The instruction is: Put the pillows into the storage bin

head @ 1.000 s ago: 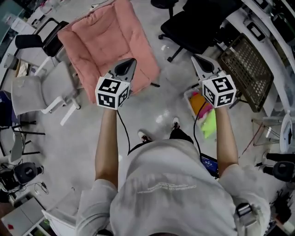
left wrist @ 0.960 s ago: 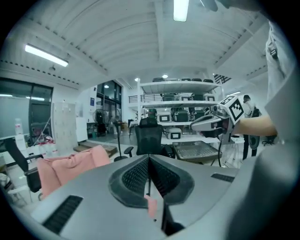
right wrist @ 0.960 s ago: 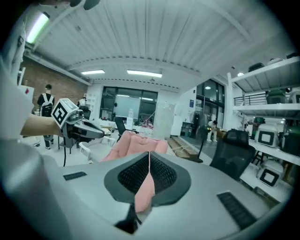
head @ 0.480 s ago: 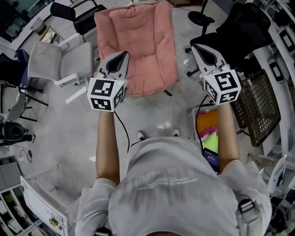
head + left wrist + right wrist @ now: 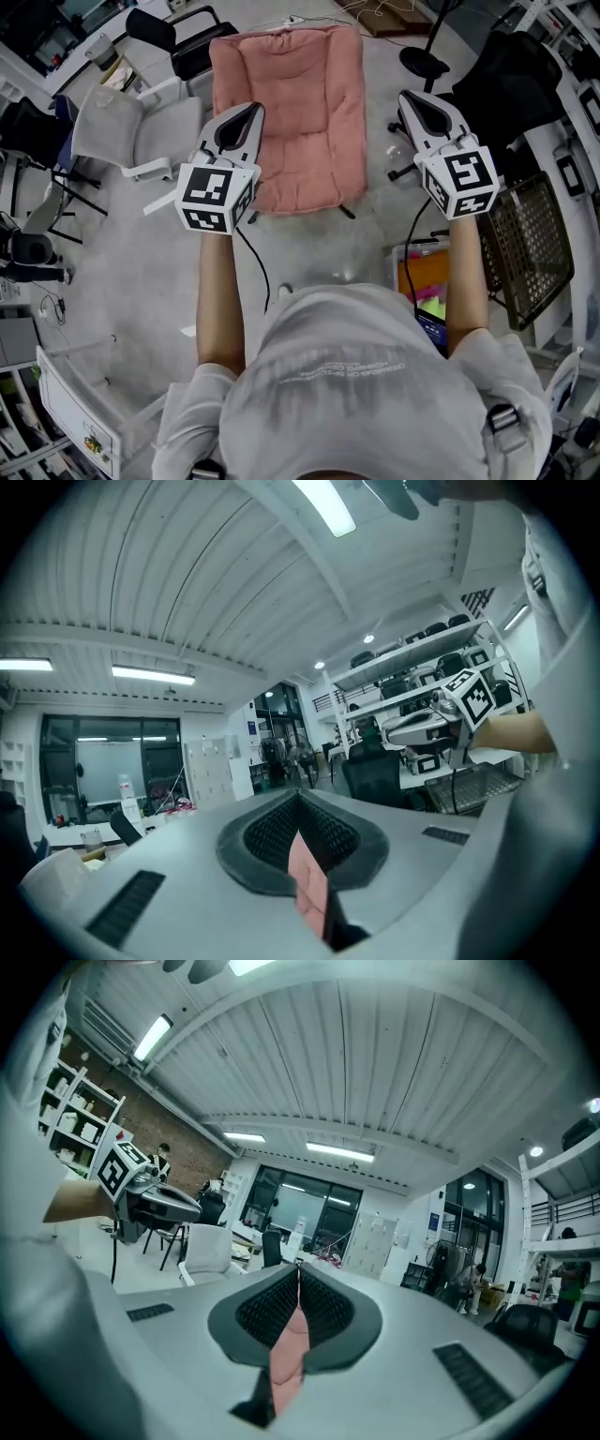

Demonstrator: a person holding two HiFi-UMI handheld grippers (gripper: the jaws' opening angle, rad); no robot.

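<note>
Currently the left claw point(image 5: 248, 114) and right claw point(image 5: 412, 98) are both fully closed and empty, held level near the pink pillow point(image 5: 300, 103), which lies on a chair ahead. Risk: approaching closed, they would merely shove it off; I should open first.

Left tongs point(image 5: 249, 112) hide a near corner of the pink pillow point(image 5: 295, 103); the bin point(image 5: 75, 417) runs off the lower-left edge.
</note>
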